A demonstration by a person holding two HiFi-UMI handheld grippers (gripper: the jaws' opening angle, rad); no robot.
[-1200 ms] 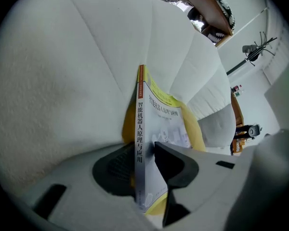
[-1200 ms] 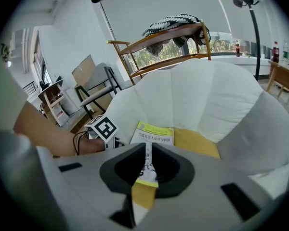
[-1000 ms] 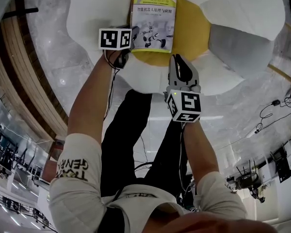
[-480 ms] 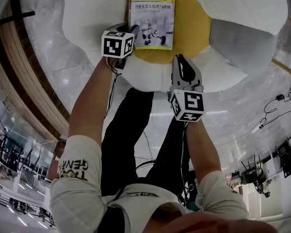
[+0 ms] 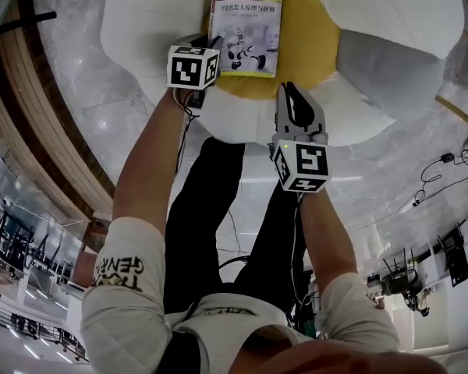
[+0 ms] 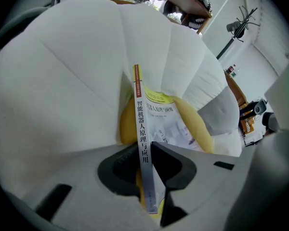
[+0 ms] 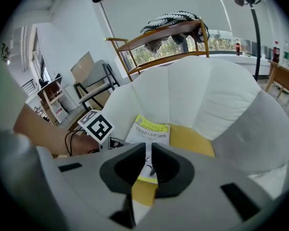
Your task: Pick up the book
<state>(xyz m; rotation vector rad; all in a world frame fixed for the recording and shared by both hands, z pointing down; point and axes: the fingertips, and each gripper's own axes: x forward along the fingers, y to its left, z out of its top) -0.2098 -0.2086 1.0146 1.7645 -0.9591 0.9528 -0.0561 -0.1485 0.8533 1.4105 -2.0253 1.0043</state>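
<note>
Head view: book (image 5: 246,28) lengthwise, top away

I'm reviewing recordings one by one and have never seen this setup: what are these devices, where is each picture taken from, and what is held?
No robot: a person holds a two-jaw tool in each hand. The head view looks down from the person's head; the two gripper views come from cameras riding on the tools, looking along each claw. Below is a white petal-shaped cushion with a round yellow centre, where a thin paperback book with a robot on its cover lies. The left claw has just been closing and pinches the book's spine edge. The right claw hovers close by, closed to a slit, empty.
</note>
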